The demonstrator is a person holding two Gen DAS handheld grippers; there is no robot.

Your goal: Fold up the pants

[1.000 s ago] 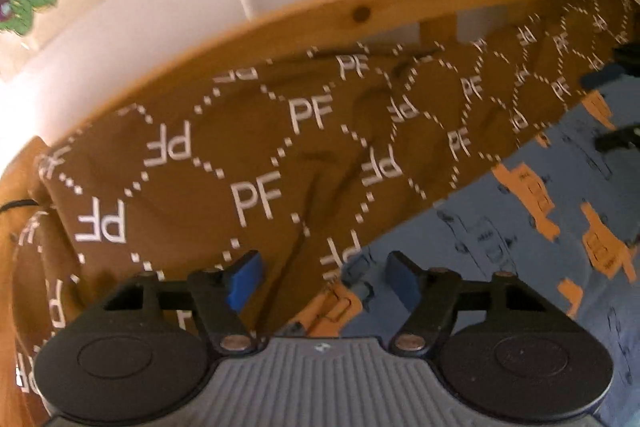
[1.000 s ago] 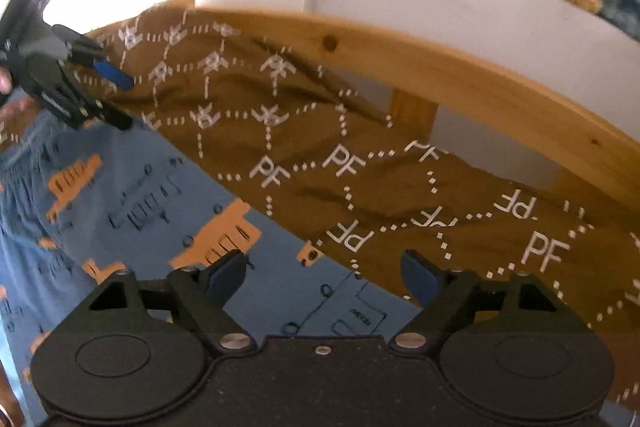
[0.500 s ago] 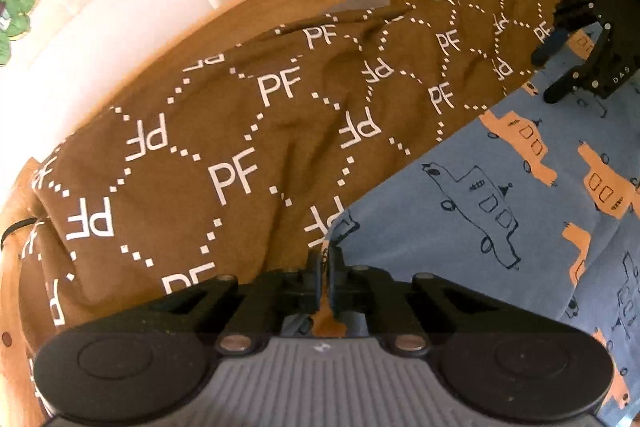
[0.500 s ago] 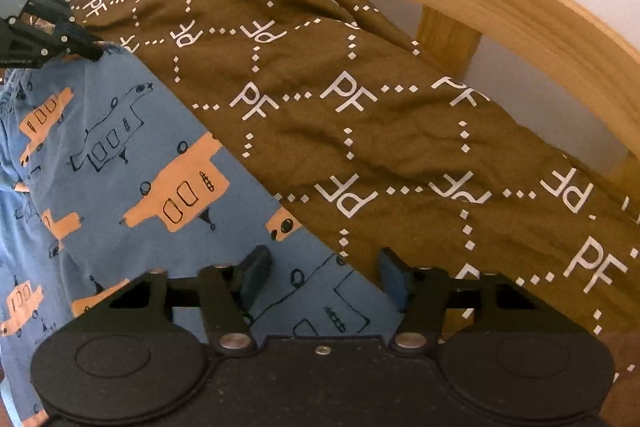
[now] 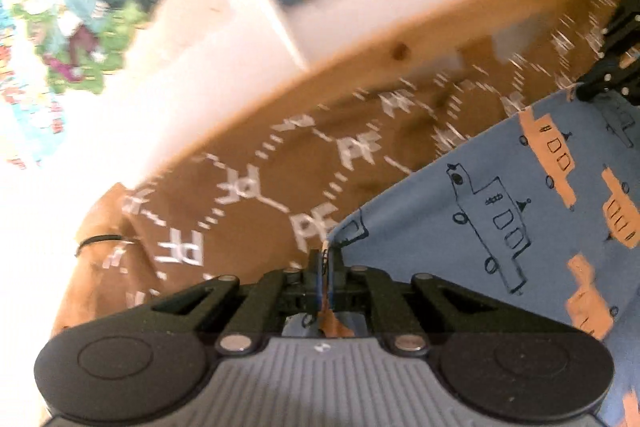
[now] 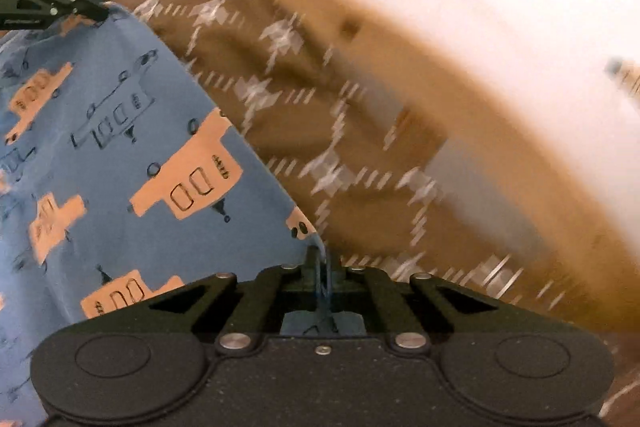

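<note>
I've got the left gripper [image 5: 325, 259] and right gripper [image 6: 319, 261] both clamped tight on the pants [image 5: 500, 195] edge, cloth stretched btwn them over the brown blanket [image 5: 248, 195] from 6 toward 1 o'clock, prob to lift w/o sagging.

Both wrist views close behind each tool, angled down, sharing pants [image 5: 500, 195] and brown blanket [image 6: 288, 75].

Blue truck-print pants [image 5: 500, 195], edge stretched taut
</note>
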